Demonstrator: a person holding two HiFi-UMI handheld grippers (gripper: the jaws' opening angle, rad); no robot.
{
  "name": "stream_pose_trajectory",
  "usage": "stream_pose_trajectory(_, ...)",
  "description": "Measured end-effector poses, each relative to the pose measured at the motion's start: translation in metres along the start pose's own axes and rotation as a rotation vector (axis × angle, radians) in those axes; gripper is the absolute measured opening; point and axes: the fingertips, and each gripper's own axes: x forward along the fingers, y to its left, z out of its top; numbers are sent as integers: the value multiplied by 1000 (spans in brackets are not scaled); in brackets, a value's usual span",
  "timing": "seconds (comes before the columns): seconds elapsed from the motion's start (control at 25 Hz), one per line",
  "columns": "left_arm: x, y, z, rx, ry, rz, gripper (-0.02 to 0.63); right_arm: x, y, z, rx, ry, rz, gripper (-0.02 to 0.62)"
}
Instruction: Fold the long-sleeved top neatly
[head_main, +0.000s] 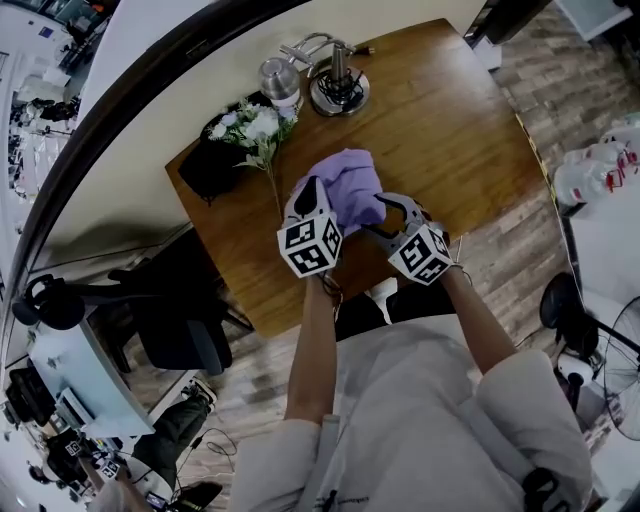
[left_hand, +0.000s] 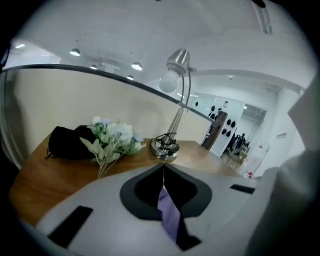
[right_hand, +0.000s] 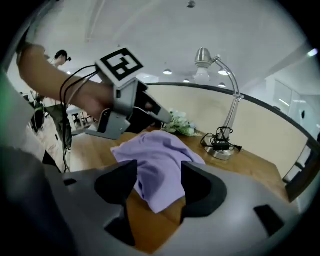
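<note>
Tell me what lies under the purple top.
The purple top rests bunched on the wooden table, bare wood showing round it. Anything beneath the cloth itself is covered. The left gripper pinches one edge.

In the head view the left gripper covers the top's lower left part and the right gripper its lower right edge, so how the cloth lies there cannot be told. In the left gripper view only a narrow strip of the top shows between the pinching jaws; the rest is under the gripper's body. A blurred grey shape fills that view's right edge, unidentifiable. In the right gripper view the left gripper hides most of the flowers, and the person at upper left is too small to make out
</note>
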Motion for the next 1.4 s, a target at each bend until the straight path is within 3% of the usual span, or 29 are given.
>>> stream_pose_trajectory(0.12,31,16,-40,46,113,131,25,9,2,-22,-89,79,7,302)
stream_pose_trajectory(0.2,34,28,-60,51,132,167,25,18,6,-40,-155,145,-14,284)
stream_pose_trajectory(0.28,36,32,-68,36,137,143,25,25,2,-54,-235,192,-59,260)
stream_pose_trajectory(0.52,40,42,-70,-79,144,98,25,18,-8,-72,-417,164,-129,66)
stream_pose_trajectory(0.68,41,43,-70,-100,133,80,24,20,-9,-84,-458,167,-90,64)
stream_pose_trajectory(0.76,41,45,-69,-96,126,86,24,15,-9,-83,-364,138,-45,110)
stream_pose_trajectory(0.88,40,42,-71,-76,124,92,25,-14,-17,-84,-96,69,12,155)
stream_pose_trajectory(1.0,37,41,-71,-54,114,90,24,-35,-43,-77,129,13,-49,158)
stream_pose_trajectory(1.12,37,43,-67,-44,96,104,24,-19,-71,-32,358,-110,-124,100)
stream_pose_trajectory(1.16,37,43,-68,-45,96,104,24,-5,-72,-15,453,-144,-108,31)
stream_pose_trajectory(1.2,37,42,-69,-48,99,103,24,12,-69,1,535,-166,-75,6)
stream_pose_trajectory(1.28,37,42,-69,-52,108,102,24,49,-59,28,613,-174,-21,5)
stream_pose_trajectory(1.4,37,43,-69,-68,108,111,24,95,-56,35,564,-90,-39,5)
